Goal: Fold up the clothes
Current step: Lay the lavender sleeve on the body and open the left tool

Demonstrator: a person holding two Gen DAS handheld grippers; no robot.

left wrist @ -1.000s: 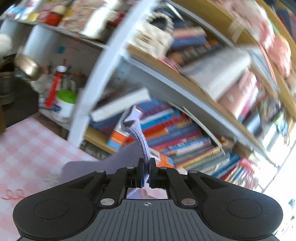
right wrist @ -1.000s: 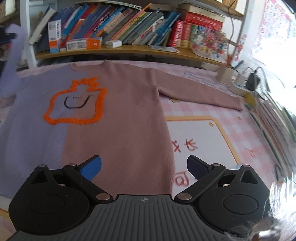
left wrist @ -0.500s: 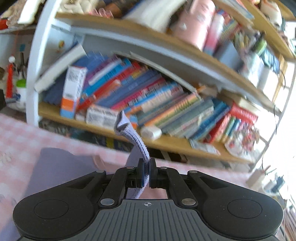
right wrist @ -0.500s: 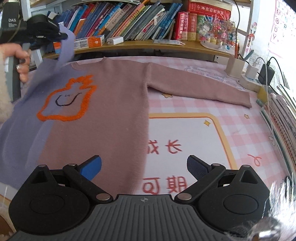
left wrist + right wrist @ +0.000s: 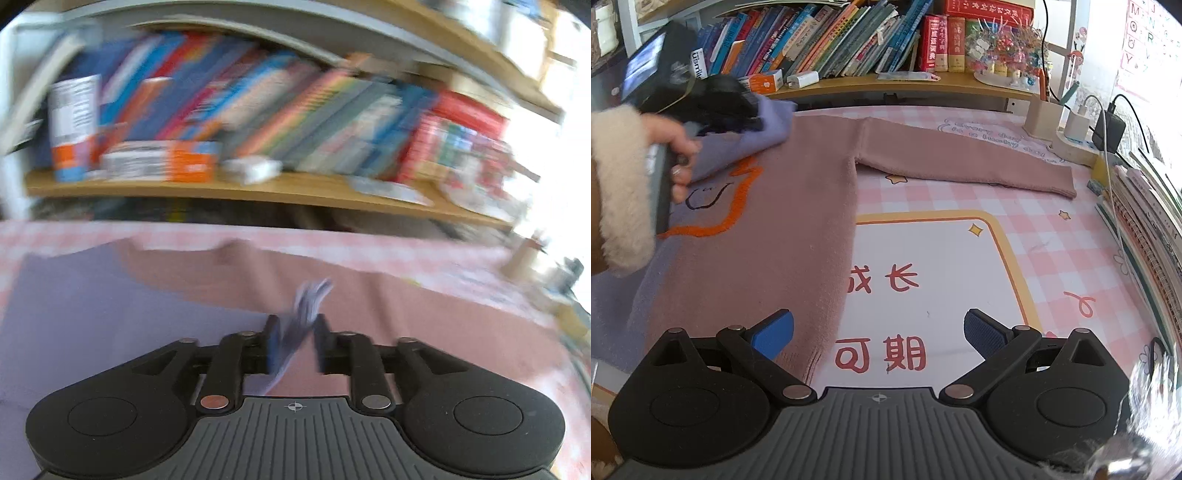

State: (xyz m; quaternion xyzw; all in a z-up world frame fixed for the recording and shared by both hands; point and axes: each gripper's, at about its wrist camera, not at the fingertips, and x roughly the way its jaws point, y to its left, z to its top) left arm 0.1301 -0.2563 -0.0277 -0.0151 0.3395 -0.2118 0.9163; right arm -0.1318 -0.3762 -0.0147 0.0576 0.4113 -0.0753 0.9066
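Left tongs [image 5: 294,334] just parting, lilac sleeve cuff [image 5: 308,299] loose between pads.

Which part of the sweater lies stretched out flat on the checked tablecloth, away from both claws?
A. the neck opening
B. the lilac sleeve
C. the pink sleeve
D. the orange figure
C: the pink sleeve lies flat and straight on the checked tablecloth, reaching toward the right side, with no claw near it.
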